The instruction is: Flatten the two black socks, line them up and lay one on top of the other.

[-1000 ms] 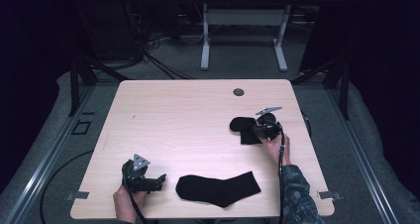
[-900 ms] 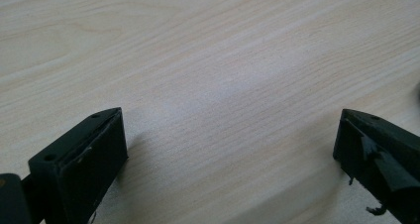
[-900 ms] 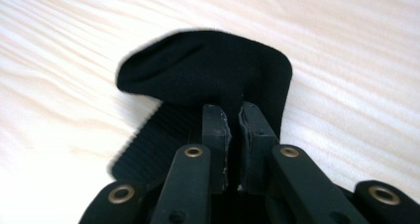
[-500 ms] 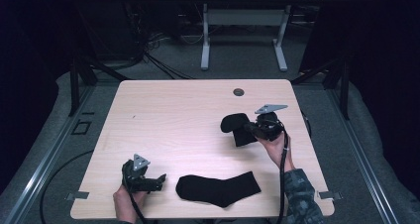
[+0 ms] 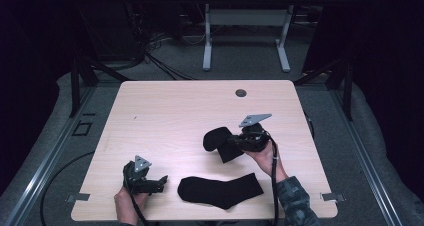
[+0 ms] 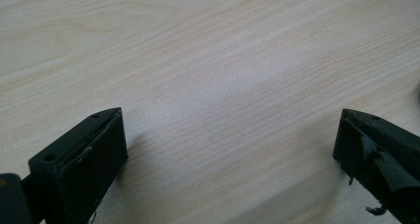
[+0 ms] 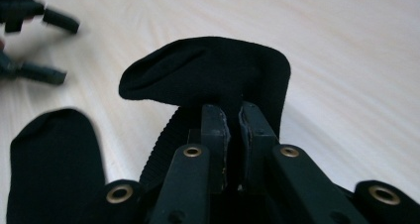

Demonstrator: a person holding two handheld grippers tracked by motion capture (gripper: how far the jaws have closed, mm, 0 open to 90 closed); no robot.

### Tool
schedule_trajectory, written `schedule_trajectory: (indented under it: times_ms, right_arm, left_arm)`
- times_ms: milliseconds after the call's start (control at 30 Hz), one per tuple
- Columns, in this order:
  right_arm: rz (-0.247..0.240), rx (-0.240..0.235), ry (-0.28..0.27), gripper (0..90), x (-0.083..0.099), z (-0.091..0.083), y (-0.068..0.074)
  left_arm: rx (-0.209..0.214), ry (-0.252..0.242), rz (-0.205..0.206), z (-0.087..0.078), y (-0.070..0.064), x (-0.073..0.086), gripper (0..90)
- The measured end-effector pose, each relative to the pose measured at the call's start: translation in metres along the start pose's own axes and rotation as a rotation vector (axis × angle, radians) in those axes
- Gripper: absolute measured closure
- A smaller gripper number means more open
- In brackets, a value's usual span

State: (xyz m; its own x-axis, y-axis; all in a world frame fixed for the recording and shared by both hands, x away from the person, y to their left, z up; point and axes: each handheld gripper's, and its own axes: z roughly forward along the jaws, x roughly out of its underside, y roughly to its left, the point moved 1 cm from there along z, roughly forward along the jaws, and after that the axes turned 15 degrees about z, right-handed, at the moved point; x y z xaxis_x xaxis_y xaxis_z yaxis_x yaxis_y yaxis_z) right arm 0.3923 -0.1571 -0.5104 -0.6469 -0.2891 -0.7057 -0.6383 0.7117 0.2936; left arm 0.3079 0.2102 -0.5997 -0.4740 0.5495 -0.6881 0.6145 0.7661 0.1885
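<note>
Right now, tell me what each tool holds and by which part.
The right tool grips a black sock by a pinched fold of fabric near its ribbed cuff. The left tool is open over bare table, holding nothing.

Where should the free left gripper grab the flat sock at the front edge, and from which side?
Probably the toe end of the flat sock, coming from the left. That rounded end lies nearest the left gripper, whose jaws are open and already face it. The sock lies flat on the table, so come in low and pinch one layer's edge. The right gripper is shut on the other sock.

Black socks (image 5: 220,190), pale wood table (image 5: 175,116)
</note>
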Motion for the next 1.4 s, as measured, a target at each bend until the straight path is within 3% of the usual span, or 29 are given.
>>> schedule_trajectory:
  times_ms: [133,300,367,500,767,867,933,1133,1200,1233,1300,1400]
  right_arm:
    - [-0.037,-0.028,0.082,83.1,0.009,0.022,0.004]
    - [-0.075,-0.002,0.192,79.2,0.02,0.048,0.0]
    - [-0.069,0.005,0.208,64.4,0.022,0.053,-0.003]
    - [-0.041,0.001,0.172,44.8,0.022,0.047,-0.007]
    - [0.034,0.032,0.105,35.6,0.023,0.013,-0.009]
    - [0.039,0.043,0.1,34.3,0.025,0.006,-0.007]
    - [0.046,0.052,0.099,34.0,0.029,-0.001,-0.001]
    - [0.059,0.036,0.113,36.8,0.036,0.0,0.013]
    - [0.069,0.048,0.127,37.3,0.04,0.005,0.014]
    - [0.083,0.051,0.132,38.1,0.043,0.007,0.013]
    - [0.104,0.068,0.136,39.2,0.047,0.009,0.009]
    - [0.132,0.093,0.142,39.9,0.051,0.008,0.001]
  left_arm:
    - [0.0,0.0,0.0,0.0,0.0,0.0,0.0]
    - [-0.001,-0.001,-0.002,0.0,0.0,0.0,0.0]
    - [-0.001,-0.002,-0.002,0.0,0.0,0.0,0.0]
    - [0.004,0.0,-0.002,0.0,0.0,0.0,0.0]
    - [0.006,0.002,0.001,0.0,0.001,-0.001,0.1]
    - [0.014,-0.001,0.001,0.0,0.003,-0.004,8.0]
    - [0.04,-0.005,0.008,-0.004,0.005,-0.017,8.1]
    - [0.11,-0.03,0.098,-0.008,0.001,-0.069,14.8]
    - [0.152,-0.023,0.109,-0.001,-0.002,-0.087,16.1]
    - [0.152,-0.023,0.109,-0.001,-0.002,-0.087,16.9]
    - [0.186,0.009,0.127,0.012,-0.006,-0.104,19.5]
    - [0.23,0.05,0.111,0.029,-0.008,-0.116,22.9]
